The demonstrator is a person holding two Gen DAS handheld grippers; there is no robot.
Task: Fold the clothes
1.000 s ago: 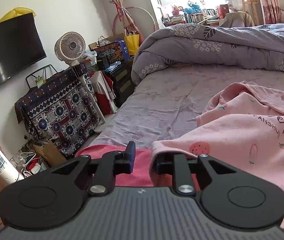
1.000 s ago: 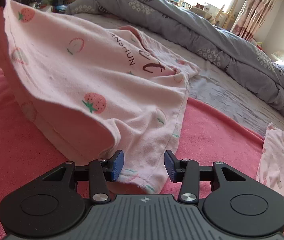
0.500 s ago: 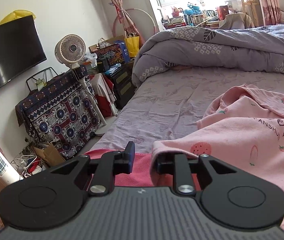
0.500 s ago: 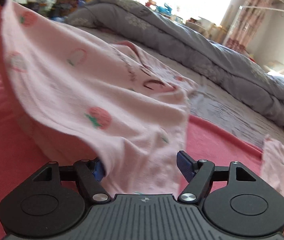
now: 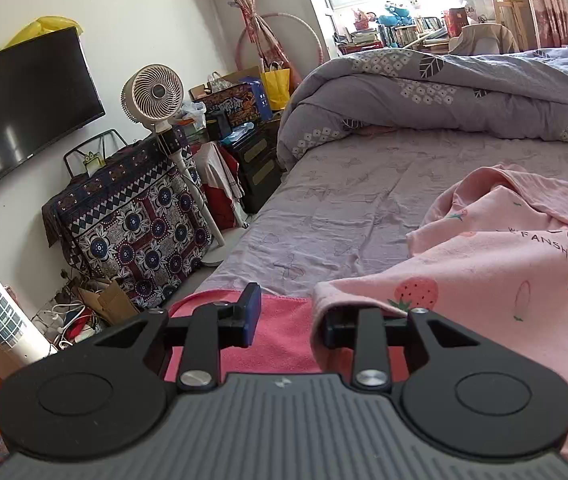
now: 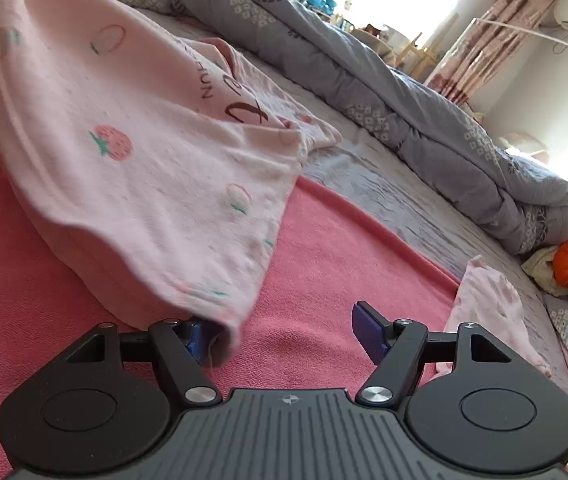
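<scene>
Bed with grey-lilac sheet, one rolled grey duvet with leaf and flower print along the far side. One coral-pink towel spread flat on the near part of the bed. On the towel, reaching onto the sheet: one pale pink shirt, cotton-like, printed with strawberries and peaches, dark lettering across the chest, hem with a stitched band. Its near edge is lifted off the towel and sags in a curve; the rest lies crumpled toward the duvet. A second, smaller pale pink garment lies at the towel's right edge, apart from the shirt. So two pink garments, one towel, one duvet.

Left hand-held gripper: fingers spread apart, the shirt edge draped over the right finger, left blue pad bare; not pinching the cloth. Right hand-held gripper: fingers wide apart, released; the shirt corner hangs against the left pad, the right pad is bare over the towel.

Beside the bed: one black TV on the wall, one standing fan, one patterned cloth cover.
</scene>
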